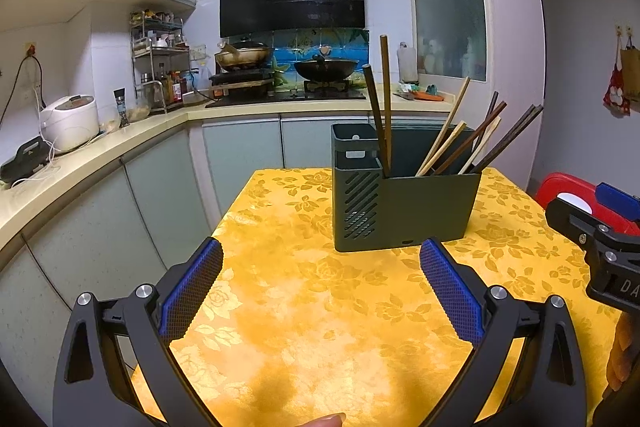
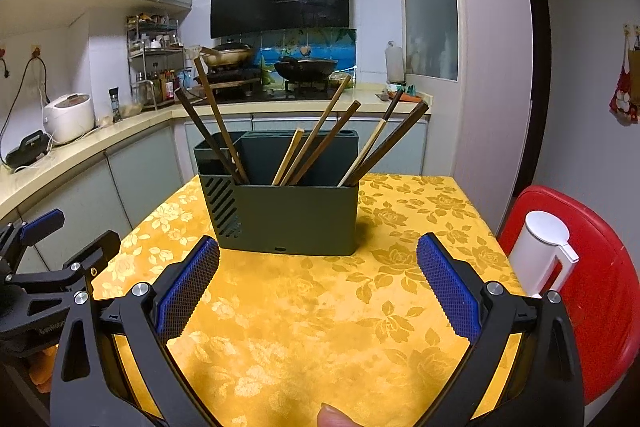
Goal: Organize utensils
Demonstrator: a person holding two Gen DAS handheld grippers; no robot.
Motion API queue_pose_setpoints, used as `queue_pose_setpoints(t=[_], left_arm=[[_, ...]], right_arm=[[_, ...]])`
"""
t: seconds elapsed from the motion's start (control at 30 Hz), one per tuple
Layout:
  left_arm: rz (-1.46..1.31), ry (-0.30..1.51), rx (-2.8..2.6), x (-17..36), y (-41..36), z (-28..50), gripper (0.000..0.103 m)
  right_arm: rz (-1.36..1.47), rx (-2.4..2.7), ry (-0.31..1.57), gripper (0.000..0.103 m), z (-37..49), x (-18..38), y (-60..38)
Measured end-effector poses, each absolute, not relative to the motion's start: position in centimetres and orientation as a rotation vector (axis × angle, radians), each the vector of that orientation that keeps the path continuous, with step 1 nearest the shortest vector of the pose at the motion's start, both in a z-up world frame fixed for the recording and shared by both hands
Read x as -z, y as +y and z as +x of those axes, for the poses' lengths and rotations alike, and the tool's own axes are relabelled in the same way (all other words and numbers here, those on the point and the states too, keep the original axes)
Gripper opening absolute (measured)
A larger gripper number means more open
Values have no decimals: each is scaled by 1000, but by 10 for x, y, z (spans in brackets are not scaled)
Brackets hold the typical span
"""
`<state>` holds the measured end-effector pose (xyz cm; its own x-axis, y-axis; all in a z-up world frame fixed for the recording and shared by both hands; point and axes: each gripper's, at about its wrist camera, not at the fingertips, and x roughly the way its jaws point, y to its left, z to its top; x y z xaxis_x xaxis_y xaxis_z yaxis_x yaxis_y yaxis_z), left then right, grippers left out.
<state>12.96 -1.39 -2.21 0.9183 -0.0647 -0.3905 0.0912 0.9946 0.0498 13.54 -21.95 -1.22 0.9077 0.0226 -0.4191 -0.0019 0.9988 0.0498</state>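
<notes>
Chopsticks point(image 2: 320, 147) lean loose in the dark green utensil holder point(image 2: 292, 217) mid-tabletop point(image 2: 320, 327): two in the left slot, the rest splayed right, probably unsorted. Left gripper point(image 1: 320, 291) and right gripper point(image 2: 318, 287) hover short of it, both spread wide and empty, likely staged to regroup.

Dark green utensil holder point(image 2: 288, 215) stands upright on yellow floral tablecloth point(image 2: 320, 327) — slotted side panel, two compartments. Wooden chopsticks point(image 2: 316, 151) lean inside, light and dark mixed.
</notes>
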Motion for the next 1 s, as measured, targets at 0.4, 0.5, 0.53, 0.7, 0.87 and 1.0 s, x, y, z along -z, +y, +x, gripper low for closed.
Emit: queue_pose_setpoints(t=[0.4,0.5,0.53,0.7,0.87,1.0], left_arm=[[69,337,67,8,-14,113,96],[67,337,66,6,-13,112,96],[68,336,65,6,-12,112,96],[69,340,70,6,-12,112,96],[70,344,72,5,-12,112,96],[66,350,72,5,-11,113,96]], right_arm=[[41,-10,366,96,121,-3,-217],[43,-10,363,96,120,-4,-217],[43,-10,364,96,119,-4,-217],[43,-12,364,96,119,-5,-217],[44,-13,369,96,118,-5,-216],[46,-15,379,96,118,-5,-214]])
